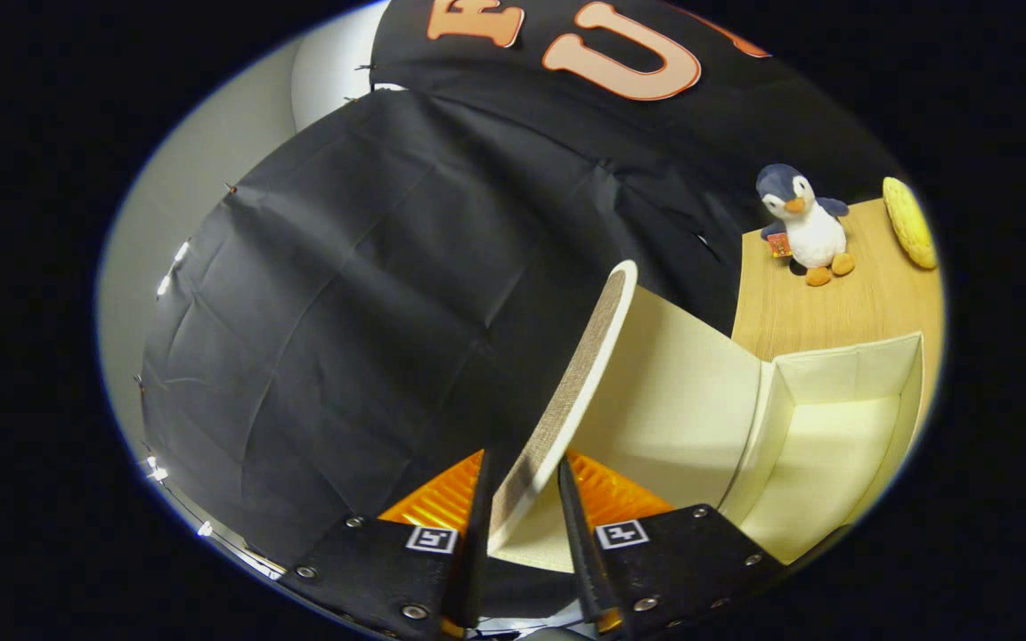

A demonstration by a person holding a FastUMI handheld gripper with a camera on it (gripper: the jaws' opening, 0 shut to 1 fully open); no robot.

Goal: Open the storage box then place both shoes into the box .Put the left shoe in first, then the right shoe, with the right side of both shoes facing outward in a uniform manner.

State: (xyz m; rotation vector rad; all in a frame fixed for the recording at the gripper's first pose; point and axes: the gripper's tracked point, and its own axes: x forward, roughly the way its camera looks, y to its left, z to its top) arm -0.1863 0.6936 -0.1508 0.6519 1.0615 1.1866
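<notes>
- In the gripper view, the gripper (522,512) lay nearest the camera, its two fingers reaching forward with the edge of the storage box's lid (566,392) passing between them.
- The fingers stood on either side of the lid's rim; they looked pinched onto it, one finger (477,525) against the woven outer face and the other against the pale inner face — though whether both pressed firmly on it could not be told for sure from this angle.
- The lid was raised and tilted, seen almost edge-on, its grey-brown textured outside turned toward the black cloth wall (344,312) and its cream inside turned toward the box's opening.
- The storage box (842,374) sat just beyond and beside the fingers, open, with cream fabric walls and a cream floor; the part of the inside that showed held nothing.
- The lid joined the box along the near side, where a curved seam ran down between the lid's inner face and the box wall.
- The box rested on a light wooden table (798,312), which stretched away past the box's far wall.
- A plush penguin (802,223) — grey and white with orange feet and a small tag at its side — stood upright on the table well beyond the box, near the cloth wall.
- A yellow, bumpy oblong thing (909,223) lay on the table beside the penguin, apart from it.
</notes>
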